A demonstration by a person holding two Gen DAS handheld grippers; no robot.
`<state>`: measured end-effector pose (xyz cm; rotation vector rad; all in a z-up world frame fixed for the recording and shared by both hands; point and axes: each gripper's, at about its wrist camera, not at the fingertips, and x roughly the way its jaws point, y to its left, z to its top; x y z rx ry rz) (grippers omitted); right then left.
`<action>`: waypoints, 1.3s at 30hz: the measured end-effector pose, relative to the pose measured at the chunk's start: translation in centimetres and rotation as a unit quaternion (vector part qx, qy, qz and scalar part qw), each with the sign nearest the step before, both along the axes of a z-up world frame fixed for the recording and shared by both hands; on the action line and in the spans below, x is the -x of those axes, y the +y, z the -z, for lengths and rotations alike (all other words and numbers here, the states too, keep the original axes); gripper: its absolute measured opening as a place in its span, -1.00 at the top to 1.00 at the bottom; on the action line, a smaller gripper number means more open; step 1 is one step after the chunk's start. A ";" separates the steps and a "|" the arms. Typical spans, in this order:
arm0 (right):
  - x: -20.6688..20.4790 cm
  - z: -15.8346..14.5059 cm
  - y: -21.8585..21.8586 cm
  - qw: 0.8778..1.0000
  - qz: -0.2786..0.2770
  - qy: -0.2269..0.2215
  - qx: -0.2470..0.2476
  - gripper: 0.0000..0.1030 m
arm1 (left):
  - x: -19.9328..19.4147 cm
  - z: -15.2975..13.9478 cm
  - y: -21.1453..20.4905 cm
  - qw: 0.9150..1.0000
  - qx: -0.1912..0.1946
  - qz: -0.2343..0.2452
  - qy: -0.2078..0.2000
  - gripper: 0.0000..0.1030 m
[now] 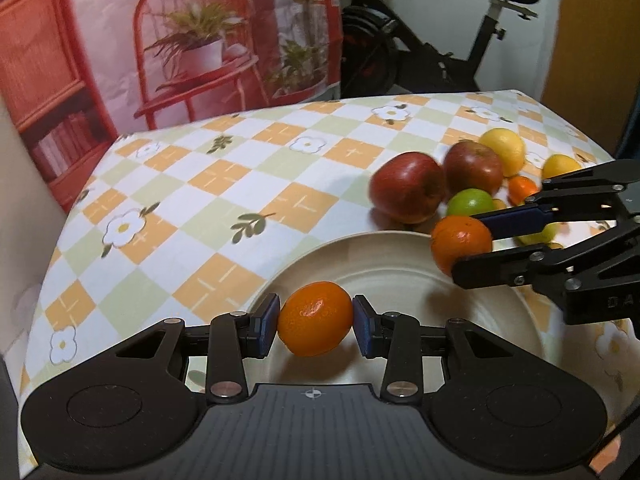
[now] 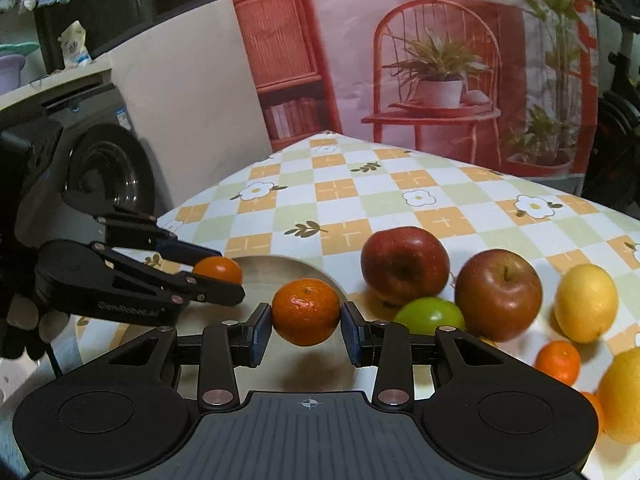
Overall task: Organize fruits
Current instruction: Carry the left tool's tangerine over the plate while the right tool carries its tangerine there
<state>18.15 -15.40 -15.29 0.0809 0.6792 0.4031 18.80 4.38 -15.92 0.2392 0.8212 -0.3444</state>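
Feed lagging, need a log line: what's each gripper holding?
left gripper: shut on small orange mandarin | right gripper: shut on second mandarin | both over cream plate

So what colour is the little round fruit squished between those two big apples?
Green: the small round fruit shows best in the right wrist view.

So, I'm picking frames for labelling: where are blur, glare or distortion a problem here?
Left wrist view: apples smeared by motion, table edge bowed by the fisheye. Right wrist view: glare spot on the held orange, lemon soft, corners dark.
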 end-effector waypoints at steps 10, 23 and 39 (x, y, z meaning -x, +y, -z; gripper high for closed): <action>-1.8 0.6 0.9 0.999 -0.021 0.022 0.017 0.33 | -1.0 0.6 0.2 1.000 0.009 -0.011 0.002 0.19; -3.5 1.6 1.6 0.998 -0.034 0.046 0.030 0.33 | -0.5 0.8 0.4 1.000 -0.002 -0.002 0.015 0.19; -3.8 2.3 1.8 0.997 -0.038 0.058 0.045 0.32 | -0.2 1.4 0.6 1.000 -0.008 -0.011 0.019 0.18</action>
